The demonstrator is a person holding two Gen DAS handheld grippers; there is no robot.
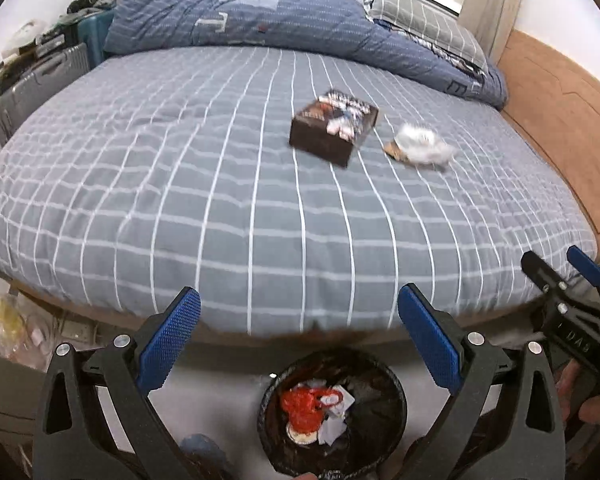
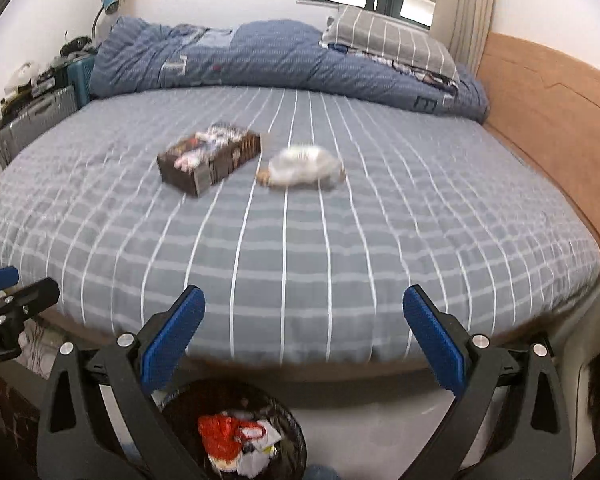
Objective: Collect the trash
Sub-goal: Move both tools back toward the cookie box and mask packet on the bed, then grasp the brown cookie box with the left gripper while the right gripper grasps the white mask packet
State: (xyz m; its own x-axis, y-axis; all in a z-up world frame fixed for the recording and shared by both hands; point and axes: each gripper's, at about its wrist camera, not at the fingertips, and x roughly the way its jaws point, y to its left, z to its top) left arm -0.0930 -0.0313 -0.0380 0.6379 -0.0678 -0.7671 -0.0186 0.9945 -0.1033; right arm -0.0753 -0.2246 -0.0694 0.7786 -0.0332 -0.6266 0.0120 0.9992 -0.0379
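While both of your grippers, left gripper (image 1: 299, 328) and right gripper (image 2: 304, 330), hang spread wide and empty above the wastebasket (image 1: 392, 392), two pieces remain on the bed (image 1: 220, 200). Beyond the wastebasket lies a dark cardboard box (image 2: 209, 158), probably light and stiff; pinch across its narrow sides. Just right of it sits a crumpled plastic wrapper (image 2: 302, 168), likely soft and slippery; grab its bunched middle.

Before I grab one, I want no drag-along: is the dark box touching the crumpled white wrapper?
Apart. The right wrist view shows bedsheet between the dark box and the crumpled white wrapper.
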